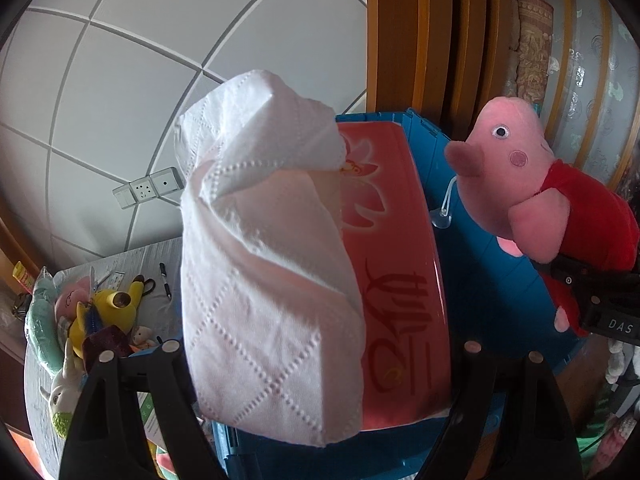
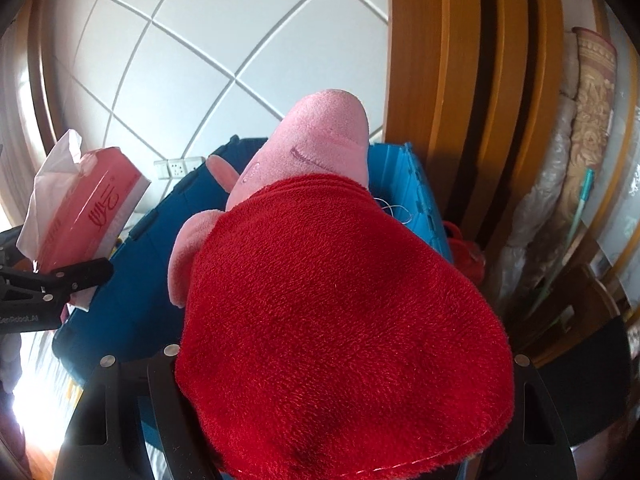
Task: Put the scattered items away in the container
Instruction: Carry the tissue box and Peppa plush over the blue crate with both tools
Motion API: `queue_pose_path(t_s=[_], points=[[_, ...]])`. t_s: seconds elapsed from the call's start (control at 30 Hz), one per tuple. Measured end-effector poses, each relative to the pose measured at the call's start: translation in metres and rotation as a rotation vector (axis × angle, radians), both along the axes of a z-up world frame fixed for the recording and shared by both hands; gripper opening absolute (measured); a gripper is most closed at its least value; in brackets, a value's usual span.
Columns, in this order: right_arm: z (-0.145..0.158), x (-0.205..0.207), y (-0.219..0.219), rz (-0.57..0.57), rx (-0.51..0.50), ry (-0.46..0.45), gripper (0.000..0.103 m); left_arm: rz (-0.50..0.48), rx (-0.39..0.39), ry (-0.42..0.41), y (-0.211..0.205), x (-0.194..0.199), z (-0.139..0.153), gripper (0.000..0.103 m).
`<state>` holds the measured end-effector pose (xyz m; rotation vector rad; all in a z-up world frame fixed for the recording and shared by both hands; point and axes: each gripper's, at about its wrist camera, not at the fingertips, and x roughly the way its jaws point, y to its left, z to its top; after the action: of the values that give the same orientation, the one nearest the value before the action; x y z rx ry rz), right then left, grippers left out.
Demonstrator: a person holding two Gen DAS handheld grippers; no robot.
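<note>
The blue bin (image 1: pixel 492 280) sits under both grippers. The right gripper (image 2: pixel 344 360) grasps the pig plush (image 2: pixel 340 300), its red dress filling the jaws, head toward 12 o'clock. The left gripper (image 1: pixel 320 348) grasps the tissue box (image 1: pixel 400 260) between its jaws, apparently above the bin; a tissue (image 1: pixel 260 240) sticks out at 11 o'clock.

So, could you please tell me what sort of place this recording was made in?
Probably a room in a home, perhaps a child's. A tiled wall with a socket, a wooden door frame, a rolled rug leaning by it, and plush toys heaped on a table.
</note>
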<state>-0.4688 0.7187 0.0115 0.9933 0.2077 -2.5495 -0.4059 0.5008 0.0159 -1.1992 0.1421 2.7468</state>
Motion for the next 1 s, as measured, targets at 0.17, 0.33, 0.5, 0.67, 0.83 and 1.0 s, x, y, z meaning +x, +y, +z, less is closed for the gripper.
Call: queue_pose_path(t_s=[0.17, 0.33, 0.5, 0.67, 0.83, 1.0], points=[[-0.013, -0.021, -0.006, 0.004, 0.054, -0.057, 0.077, -0.005, -0.006, -0.056, 0.008, -0.020, -0.013, 0.083], [-0.029, -0.044, -0.007, 0.011, 0.093, -0.131, 0.077, -0.034, -0.014, -0.130, 0.021, -0.036, -0.027, 0.083], [-0.044, -0.068, -0.011, 0.020, 0.132, -0.201, 0.077, -0.042, -0.023, -0.193, 0.033, -0.058, -0.040, 0.083], [-0.060, -0.091, -0.017, 0.017, 0.155, -0.273, 0.077, -0.022, -0.053, -0.254, 0.045, -0.086, -0.057, 0.083], [-0.078, -0.115, -0.020, 0.011, 0.158, -0.322, 0.077, -0.013, -0.052, -0.280, 0.049, -0.108, -0.069, 0.083], [-0.087, -0.136, -0.027, 0.020, 0.149, -0.351, 0.077, 0.005, -0.049, -0.291, 0.038, -0.129, -0.076, 0.083]])
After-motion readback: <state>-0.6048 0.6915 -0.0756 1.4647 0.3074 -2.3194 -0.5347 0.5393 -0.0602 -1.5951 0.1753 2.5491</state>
